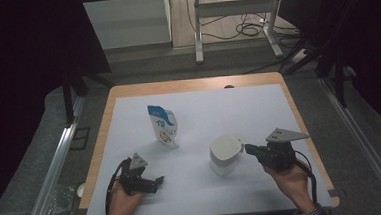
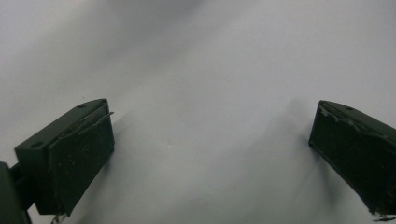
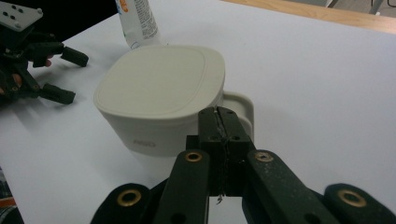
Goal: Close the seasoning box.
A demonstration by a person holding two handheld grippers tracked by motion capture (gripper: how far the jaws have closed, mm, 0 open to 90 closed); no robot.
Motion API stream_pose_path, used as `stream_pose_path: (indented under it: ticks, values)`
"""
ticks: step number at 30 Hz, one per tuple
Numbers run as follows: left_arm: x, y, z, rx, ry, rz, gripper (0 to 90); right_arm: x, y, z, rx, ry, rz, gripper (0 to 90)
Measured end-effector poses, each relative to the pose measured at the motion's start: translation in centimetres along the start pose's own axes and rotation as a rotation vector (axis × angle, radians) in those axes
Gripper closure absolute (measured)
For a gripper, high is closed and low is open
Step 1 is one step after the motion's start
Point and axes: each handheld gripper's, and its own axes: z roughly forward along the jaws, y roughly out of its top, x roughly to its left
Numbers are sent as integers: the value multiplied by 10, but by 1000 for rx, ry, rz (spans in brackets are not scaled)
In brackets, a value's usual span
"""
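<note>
Right now the R gripper (image 1: pixel 249 149) has its jaws pressed fully together, tips at the handle side of the cream mug (image 1: pixel 225 154), which sits upside down on the white sheet (image 1: pixel 238 104) w/ its flat base up. Whether the tips touch the handle: can't tell. L gripper (image 1: pixel 155 182) rests low on the sheet, jaws spread wide, nothing btwn them. Pouch (image 1: pixel 164 125) stands upright behind.

A lab: curtained test table (image 1: pixel 104 124), cables (image 1: pixel 246 30) on floor.
</note>
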Motion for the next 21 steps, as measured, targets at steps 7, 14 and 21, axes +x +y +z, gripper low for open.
stream_pose_path:
  ticks: [7, 14, 21]
  values:
    - [0, 0, 0, 0, 0, 0, 0, 6, -14, 3, 10, 14, -6, 891]
    - [0, 0, 0, 0, 0, 0, 0, 13, -27, 13, 33, 43, -12, 891]
    - [0, 0, 0, 0, 0, 0, 1, 21, -39, 27, 60, 74, -22, 891]
